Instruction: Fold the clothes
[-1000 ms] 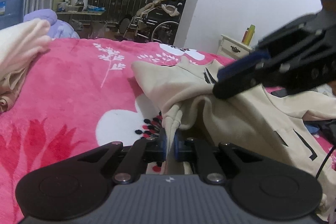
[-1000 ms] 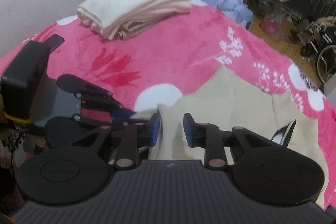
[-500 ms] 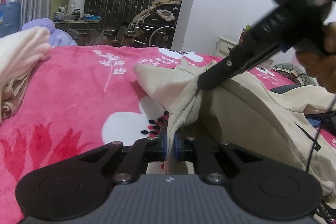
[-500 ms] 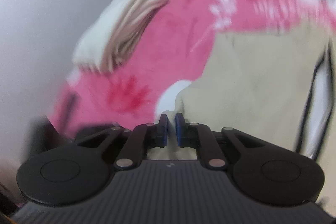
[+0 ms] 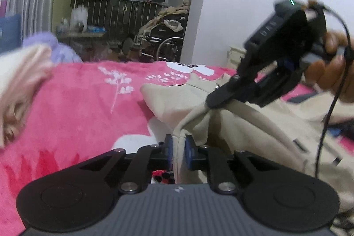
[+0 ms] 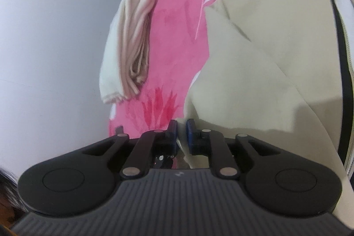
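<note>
Right now the beige garment (image 5: 261,125) lies on the pink floral blanket (image 5: 84,103), spread over its right part in the left wrist view, with both grippers clamped on its near edge. The left gripper (image 5: 178,148) has its blue pads closed on a bunched fold of the cloth, which stands up between them in a narrow vertical ridge. From that pinch the fabric runs up and to the right to the right gripper (image 5: 210,103), whose black fingers are shut on a second gather just beyond; the cloth between the two pinches is lifted off the blanket and drawn into creases. A hand (image 5: 331,63) holds that gripper's body at the far right, and a black cable hangs down from it across the garment. In the right wrist view the right gripper (image 6: 181,132) grips a thin edge of the same garment (image 6: 276,48), whose long axis stretches away from the fingers toward the far right, a dark stripe (image 6: 340,37) running along that length. A folded cream towel (image 6: 128,48) sits on the blanket to the left, well apart from the garment, near the white wall (image 6: 44,37).
</note>
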`<state>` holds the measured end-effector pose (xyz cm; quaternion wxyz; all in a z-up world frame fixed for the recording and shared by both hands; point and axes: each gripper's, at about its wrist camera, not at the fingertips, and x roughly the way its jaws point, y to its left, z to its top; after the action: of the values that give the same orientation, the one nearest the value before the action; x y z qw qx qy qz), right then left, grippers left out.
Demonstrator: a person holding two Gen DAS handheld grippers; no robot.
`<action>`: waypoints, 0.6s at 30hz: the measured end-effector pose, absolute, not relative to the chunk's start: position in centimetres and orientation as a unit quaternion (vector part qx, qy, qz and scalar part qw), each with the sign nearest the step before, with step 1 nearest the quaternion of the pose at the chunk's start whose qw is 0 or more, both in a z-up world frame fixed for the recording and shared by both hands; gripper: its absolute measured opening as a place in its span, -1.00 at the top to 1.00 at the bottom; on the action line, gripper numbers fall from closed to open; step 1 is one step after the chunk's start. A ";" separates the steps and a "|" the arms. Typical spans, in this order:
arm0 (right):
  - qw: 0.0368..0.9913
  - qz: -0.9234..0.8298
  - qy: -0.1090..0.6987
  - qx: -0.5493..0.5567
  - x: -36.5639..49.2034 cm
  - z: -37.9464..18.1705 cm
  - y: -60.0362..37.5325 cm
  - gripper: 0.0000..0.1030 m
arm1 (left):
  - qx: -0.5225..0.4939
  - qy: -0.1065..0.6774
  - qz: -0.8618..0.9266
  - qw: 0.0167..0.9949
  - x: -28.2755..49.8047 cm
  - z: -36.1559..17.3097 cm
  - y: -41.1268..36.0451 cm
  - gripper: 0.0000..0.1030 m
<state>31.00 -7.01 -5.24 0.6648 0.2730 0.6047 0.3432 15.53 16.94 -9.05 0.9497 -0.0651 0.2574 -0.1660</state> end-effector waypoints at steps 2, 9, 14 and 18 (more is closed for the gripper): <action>0.678 0.337 0.596 0.267 30.8 -4.8 -7.7 0.80 | -0.083 0.269 -0.161 0.946 15.8 -9.4 17.8 0.76; 0.748 0.397 0.529 0.046 26.2 -1.5 -4.1 0.63 | -0.140 0.288 -0.171 0.932 16.4 -10.1 19.7 0.77; 0.770 0.412 0.448 -0.190 21.1 -2.2 0.3 0.53 | -0.203 0.304 -0.172 0.915 17.0 -11.0 21.4 0.76; 0.768 0.390 0.496 -0.116 22.3 -3.4 -1.3 0.92 | -0.270 0.325 -0.156 0.893 17.3 -12.8 23.1 0.76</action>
<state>22.29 -1.25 -3.43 0.7675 -0.1161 0.4956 0.3895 17.28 23.06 -12.80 0.8931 -0.2696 0.3249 -0.1555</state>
